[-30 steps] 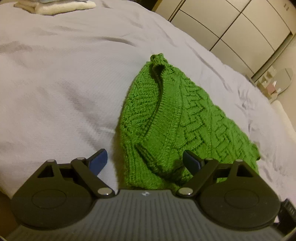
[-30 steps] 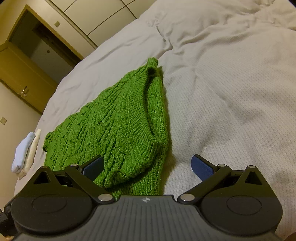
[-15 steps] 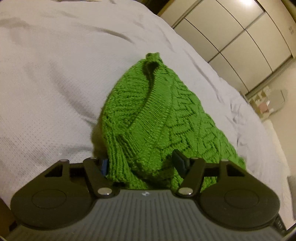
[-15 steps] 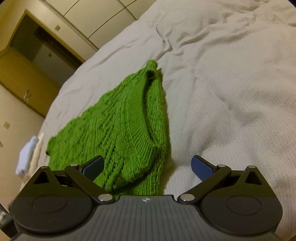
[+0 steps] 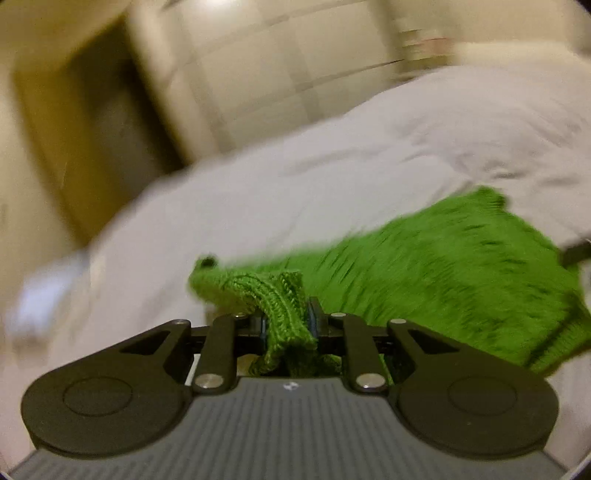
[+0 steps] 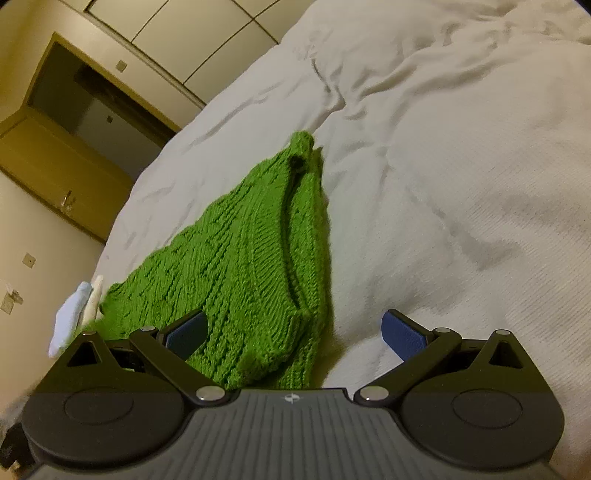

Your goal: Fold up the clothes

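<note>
A green knitted sweater (image 6: 251,258) lies on the white bed cover, folded into a long wedge whose narrow end points away. In the blurred left wrist view my left gripper (image 5: 286,321) has its jaws closing on a bunched edge of the green sweater (image 5: 443,266), and the pads press the knit between them. The rest of the garment trails off to the right across the bed. My right gripper (image 6: 293,332) hangs open over the near end of the sweater, its left pad above the knit and its right pad above bare cover.
The white bed cover (image 6: 461,184) is creased toward its far side. A small stack of pale folded cloth (image 6: 74,314) sits at the bed's left edge. Cream wardrobe doors (image 6: 207,33) and a wooden door frame (image 6: 55,147) stand beyond the bed.
My left gripper went from open around the sweater's edge to shut on it, then rolled and swung away with the knit. The right gripper stayed open and barely moved.
</note>
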`<state>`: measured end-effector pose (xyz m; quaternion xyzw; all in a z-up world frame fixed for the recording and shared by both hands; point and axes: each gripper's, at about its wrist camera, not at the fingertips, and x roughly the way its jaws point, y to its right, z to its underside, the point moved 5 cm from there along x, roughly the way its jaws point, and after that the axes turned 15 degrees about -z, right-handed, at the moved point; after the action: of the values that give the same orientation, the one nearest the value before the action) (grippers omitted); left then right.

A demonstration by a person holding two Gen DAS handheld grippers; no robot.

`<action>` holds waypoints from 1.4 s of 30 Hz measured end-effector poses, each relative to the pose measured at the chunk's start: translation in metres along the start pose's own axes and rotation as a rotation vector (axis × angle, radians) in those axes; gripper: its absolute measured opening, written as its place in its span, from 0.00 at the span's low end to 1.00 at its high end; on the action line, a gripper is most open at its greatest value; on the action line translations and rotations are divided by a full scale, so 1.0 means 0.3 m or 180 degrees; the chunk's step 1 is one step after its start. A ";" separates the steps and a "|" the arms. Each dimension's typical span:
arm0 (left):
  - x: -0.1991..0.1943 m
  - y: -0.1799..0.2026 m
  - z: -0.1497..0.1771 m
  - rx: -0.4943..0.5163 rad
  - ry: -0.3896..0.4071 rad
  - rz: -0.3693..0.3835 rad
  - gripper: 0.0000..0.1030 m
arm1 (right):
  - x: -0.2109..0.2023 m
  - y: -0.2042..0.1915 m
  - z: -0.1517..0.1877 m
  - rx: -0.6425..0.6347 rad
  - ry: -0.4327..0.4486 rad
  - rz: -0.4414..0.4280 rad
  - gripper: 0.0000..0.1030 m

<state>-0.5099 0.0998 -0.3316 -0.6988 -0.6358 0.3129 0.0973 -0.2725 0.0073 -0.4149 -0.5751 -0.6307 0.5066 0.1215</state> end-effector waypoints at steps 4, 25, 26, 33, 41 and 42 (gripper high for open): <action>-0.110 0.189 -0.071 0.0591 0.0618 0.0306 0.15 | -0.041 0.021 -0.033 0.0041 0.0138 0.0061 1.00; -0.036 -0.031 -0.046 -0.1168 -0.0614 0.1615 0.29 | -0.094 0.026 -0.086 -0.0125 0.0296 -0.0017 0.99; 0.004 -0.019 -0.031 -0.1108 -0.0794 0.1539 0.28 | -0.093 0.015 -0.089 -0.0156 0.0292 -0.0065 0.97; 0.183 0.024 -0.062 -0.0969 -0.1046 0.1645 0.29 | -0.007 -0.077 -0.123 -0.0521 -0.0148 -0.0438 0.61; 0.394 0.060 -0.123 -0.0834 -0.1046 0.1809 0.30 | 0.194 -0.100 -0.264 -0.0245 -0.0518 -0.0861 0.65; 0.417 0.063 -0.127 -0.0834 -0.1053 0.1827 0.30 | 0.219 -0.099 -0.288 -0.0195 -0.0520 -0.0895 0.65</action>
<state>-0.4733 0.2251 -0.3509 -0.7954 -0.4554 0.3522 -0.1893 -0.2470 0.1114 -0.3805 -0.4415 -0.7279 0.5102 0.1220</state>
